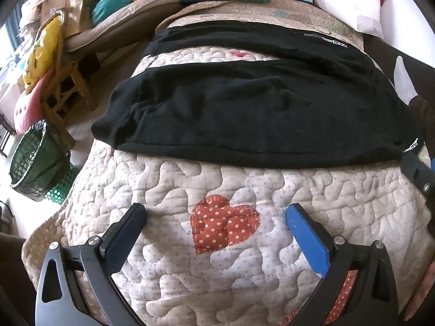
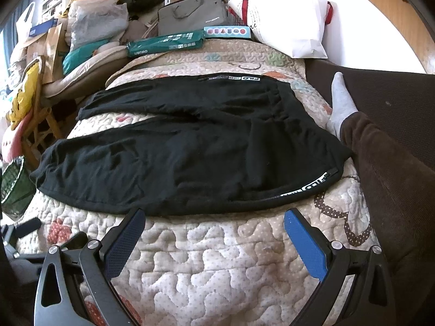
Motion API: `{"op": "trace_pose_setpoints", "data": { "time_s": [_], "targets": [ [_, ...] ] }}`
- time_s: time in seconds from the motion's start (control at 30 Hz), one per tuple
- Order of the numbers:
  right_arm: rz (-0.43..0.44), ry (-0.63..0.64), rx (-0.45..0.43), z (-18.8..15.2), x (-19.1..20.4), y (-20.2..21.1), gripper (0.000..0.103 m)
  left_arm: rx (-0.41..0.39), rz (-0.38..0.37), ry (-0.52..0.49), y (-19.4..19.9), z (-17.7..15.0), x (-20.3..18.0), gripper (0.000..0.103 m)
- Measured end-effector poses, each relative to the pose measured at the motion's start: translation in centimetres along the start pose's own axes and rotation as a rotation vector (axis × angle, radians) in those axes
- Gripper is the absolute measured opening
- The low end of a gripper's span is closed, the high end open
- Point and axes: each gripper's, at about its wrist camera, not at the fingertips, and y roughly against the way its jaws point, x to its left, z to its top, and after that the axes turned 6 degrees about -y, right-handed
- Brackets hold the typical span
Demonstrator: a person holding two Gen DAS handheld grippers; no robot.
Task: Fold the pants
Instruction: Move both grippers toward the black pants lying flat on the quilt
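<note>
While both tools are hovering low over the quilt [image 1: 190, 179], the black pants [image 1: 258, 114] are lying spread flat straight ahead of them, long axis running left to right, waistband toward the right and the two leg ends reaching out to the left with a strip of quilt showing between the legs. The left hand-held gripper [image 1: 216, 216] is sitting spread wide and holding nothing, well short of the near hem, over a red dotted heart patch [image 1: 224, 222]. The right hand-held gripper [image 2: 214, 217] is likewise released and empty, its fingertips just at the near edge of the pants [image 2: 190, 146], so the right side looks nearer for a first grab, probably at the waist corner. White lettering is running along the side seam near the waist and again at the far waistband [image 2: 251, 78]; it seems to read "FILA", mirrored, though that is uncertain. Beyond, a green pack [image 2: 165, 43] is showing "deli", upside down. A socked foot [image 2: 341, 103] is resting just beside the waistband.
</note>
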Motion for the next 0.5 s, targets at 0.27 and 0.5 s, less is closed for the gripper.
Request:
{"op": "trace_pose_setpoints", "data": {
  "time_s": [0.27, 0.5],
  "targets": [
    [-0.031, 0.092, -0.017, -1.3, -0.1, 1.2, 0.103, -0.111, 0.116, 0.017, 4.1, 1.0, 0.7, 0.095],
    [-0.021, 0.136, -0.072, -1.4, 0.2, 3.0, 0.103, -0.148, 0.161, 0.109, 7.9, 0.5, 2.9, 0.095]
  ]
}}
